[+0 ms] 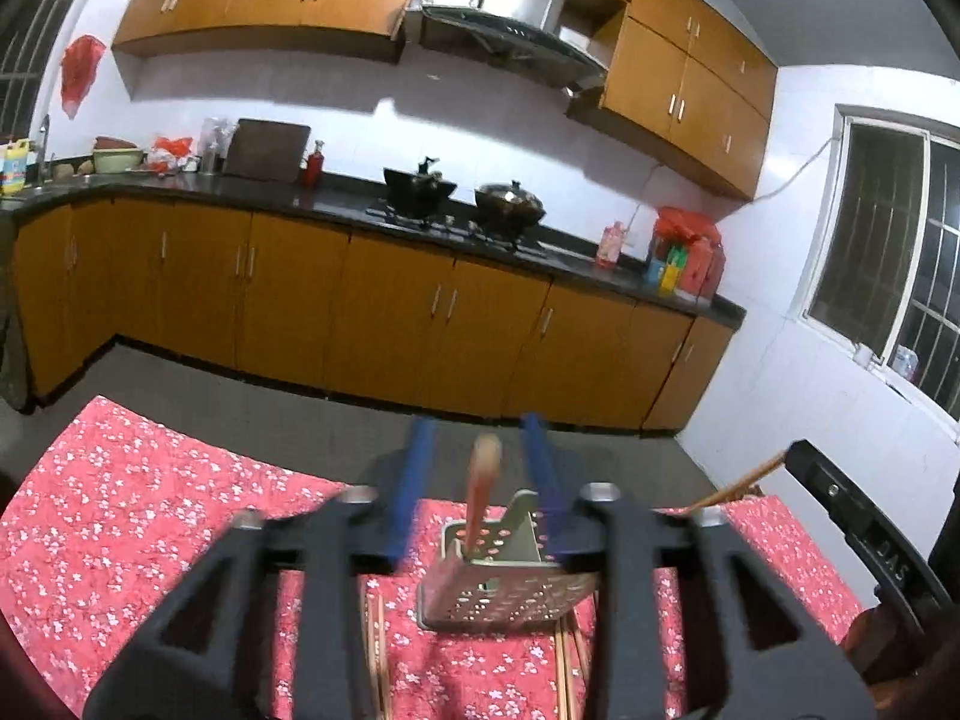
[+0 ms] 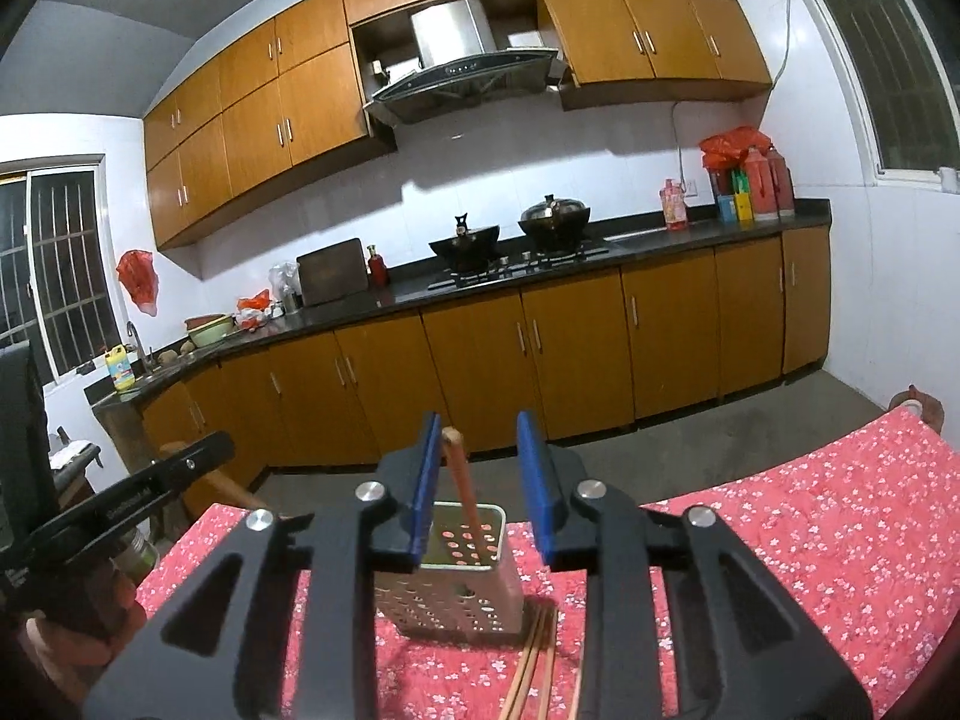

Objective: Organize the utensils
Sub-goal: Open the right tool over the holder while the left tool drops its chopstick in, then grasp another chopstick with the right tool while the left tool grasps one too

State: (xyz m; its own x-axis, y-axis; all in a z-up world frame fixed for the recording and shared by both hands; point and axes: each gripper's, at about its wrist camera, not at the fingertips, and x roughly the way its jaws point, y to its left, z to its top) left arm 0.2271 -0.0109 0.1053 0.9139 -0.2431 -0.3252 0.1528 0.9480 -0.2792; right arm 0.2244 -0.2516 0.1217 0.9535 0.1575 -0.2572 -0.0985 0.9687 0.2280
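Left claw (image 1: 480,474): spread, holding nothing.
Right claw (image 2: 480,468): spread, holding nothing.
Holder (image 2: 462,594): on the desk (image 2: 780,540), one chopstick (image 2: 465,480) inside.

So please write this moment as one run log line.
left gripper: open | right gripper: open | holder: upright on tablecloth, one chopstick inside | loose chopsticks: beside holder

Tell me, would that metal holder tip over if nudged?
Possibly. The holder looks like thin perforated metal, so probably light, and it stands tall on soft cloth. The one utensil leaning inside may shift its balance a little.
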